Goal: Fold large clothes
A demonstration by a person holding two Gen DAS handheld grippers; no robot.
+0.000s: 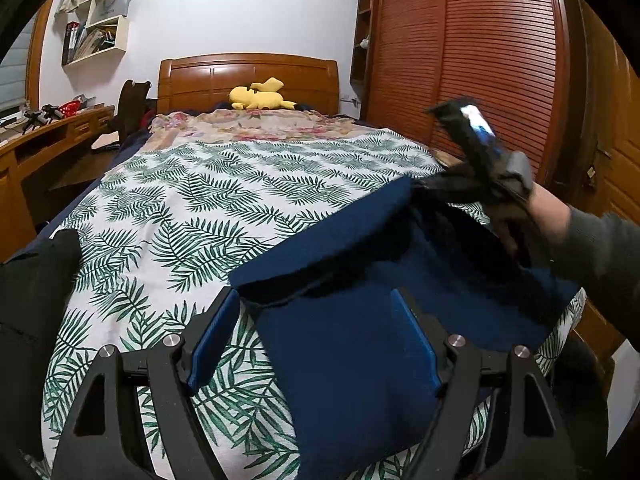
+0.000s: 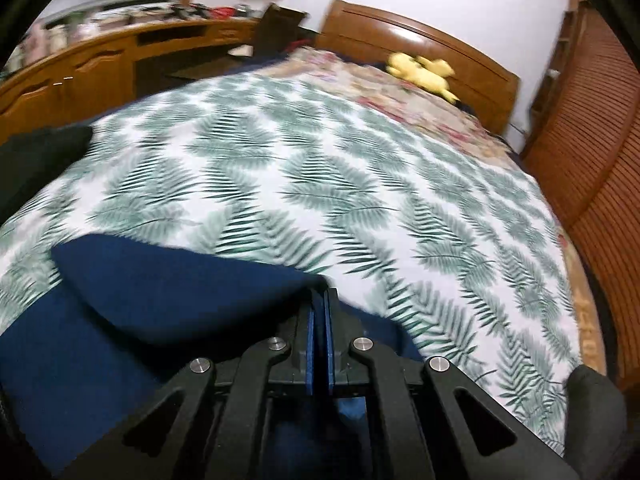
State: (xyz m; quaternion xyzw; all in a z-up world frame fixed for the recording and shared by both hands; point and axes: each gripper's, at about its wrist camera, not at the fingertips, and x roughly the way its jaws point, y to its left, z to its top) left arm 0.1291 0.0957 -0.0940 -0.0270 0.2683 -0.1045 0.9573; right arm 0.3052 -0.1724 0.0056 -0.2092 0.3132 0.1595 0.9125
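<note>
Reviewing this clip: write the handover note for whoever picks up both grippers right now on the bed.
Right gripper: shut on a corner of the navy garment, lifted and carried over toward the middle.
Left gripper: open, hanging over the garment's near part, holding nothing.
The garment lies at the near end of the fern-print bedspread; a dark cloth lies at the left edge.
Done: a first fold is under way.
Left: lay the flap down, smooth it, finish folding.

The navy garment point(image 1: 352, 344) is matt, slightly fuzzy cloth, probably knit. The bedspread point(image 1: 224, 200) is smooth printed cotton-looking fabric. The headboard point(image 1: 248, 76) is glossy varnished wood. Each hand-held gripper point(image 2: 319, 332) is matt black plastic with shiny metal pins point(image 2: 364, 344).
</note>
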